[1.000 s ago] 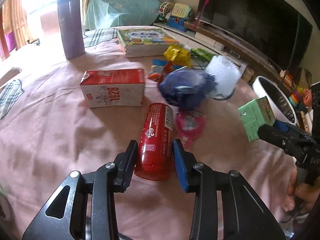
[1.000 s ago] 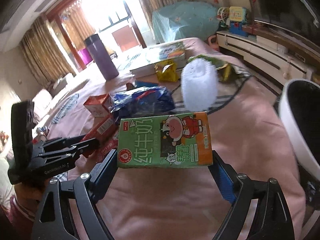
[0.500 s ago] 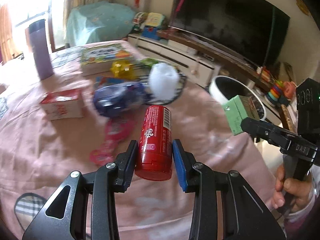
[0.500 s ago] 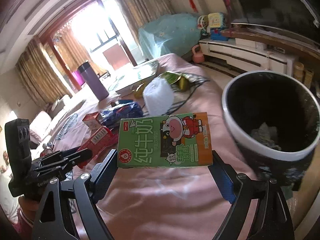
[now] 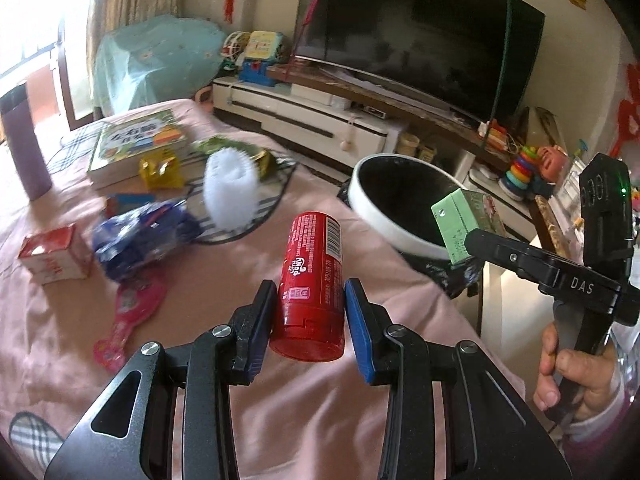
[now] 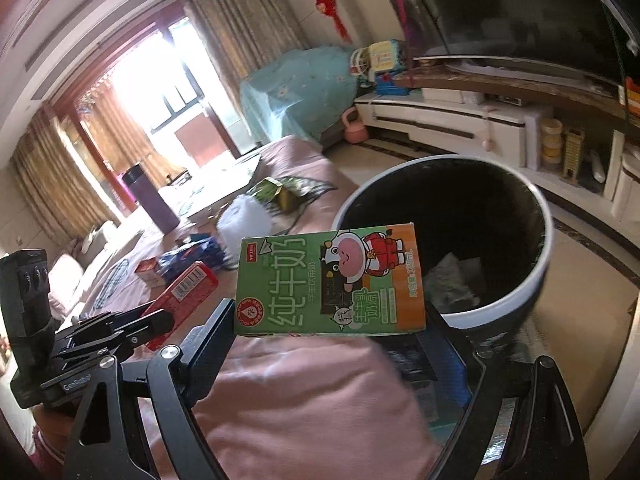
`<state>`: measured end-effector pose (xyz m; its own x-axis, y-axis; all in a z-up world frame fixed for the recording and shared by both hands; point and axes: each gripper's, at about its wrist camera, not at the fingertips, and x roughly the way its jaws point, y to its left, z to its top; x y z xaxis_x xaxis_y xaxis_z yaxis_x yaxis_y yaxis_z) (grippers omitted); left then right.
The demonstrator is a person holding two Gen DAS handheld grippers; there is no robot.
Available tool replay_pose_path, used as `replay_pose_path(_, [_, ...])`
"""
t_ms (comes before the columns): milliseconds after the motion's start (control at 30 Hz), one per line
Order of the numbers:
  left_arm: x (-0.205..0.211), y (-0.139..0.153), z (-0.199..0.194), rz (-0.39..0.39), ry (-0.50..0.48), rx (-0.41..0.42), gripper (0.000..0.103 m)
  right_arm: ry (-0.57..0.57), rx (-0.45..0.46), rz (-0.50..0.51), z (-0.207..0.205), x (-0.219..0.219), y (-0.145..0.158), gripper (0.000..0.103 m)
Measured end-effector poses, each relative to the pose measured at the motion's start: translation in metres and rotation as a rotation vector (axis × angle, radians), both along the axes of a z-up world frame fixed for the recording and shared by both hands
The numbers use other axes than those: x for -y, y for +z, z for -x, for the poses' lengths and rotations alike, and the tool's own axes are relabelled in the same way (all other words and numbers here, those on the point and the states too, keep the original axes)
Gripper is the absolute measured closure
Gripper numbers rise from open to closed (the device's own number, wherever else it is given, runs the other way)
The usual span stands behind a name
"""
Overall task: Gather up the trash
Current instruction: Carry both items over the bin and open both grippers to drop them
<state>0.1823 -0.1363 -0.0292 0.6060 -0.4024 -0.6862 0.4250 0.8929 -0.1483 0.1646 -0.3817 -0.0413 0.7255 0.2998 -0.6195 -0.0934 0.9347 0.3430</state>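
My left gripper (image 5: 308, 316) is shut on a red cylindrical can (image 5: 314, 280), held in the air above the pink-covered table (image 5: 60, 344). My right gripper (image 6: 332, 344) is shut on a green milk carton (image 6: 328, 284), held lengthwise just in front of the bin. The round bin (image 6: 532, 280), white-rimmed and black inside, stands beyond the table's edge with crumpled trash at its bottom. In the left wrist view the carton (image 5: 468, 220) hangs over the bin's rim (image 5: 384, 224). In the right wrist view the can (image 6: 184, 292) and the left gripper (image 6: 132, 328) show at the left.
On the table lie a red-and-white carton (image 5: 52, 256), a blue wrapper (image 5: 144, 232), a pink wrapper (image 5: 128, 316), a white foam net (image 5: 230, 192), yellow and green wrappers (image 5: 160, 168), books (image 5: 136, 144) and a purple flask (image 5: 24, 140). A TV cabinet (image 5: 304, 116) runs behind the bin.
Both grippers have swung right and risen, carrying the can off the table and the milk carton toward the bin. The bin has grown large in both views. Both grips are unchanged.
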Motion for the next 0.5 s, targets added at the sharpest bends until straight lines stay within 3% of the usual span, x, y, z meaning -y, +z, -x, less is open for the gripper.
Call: replay_pose_path(500, [0.064,0.013,-0.022,0.009,-0.081,0.012,0.069,-0.072,-0.006,0.011,-0.014,0.053,0.002,0.014])
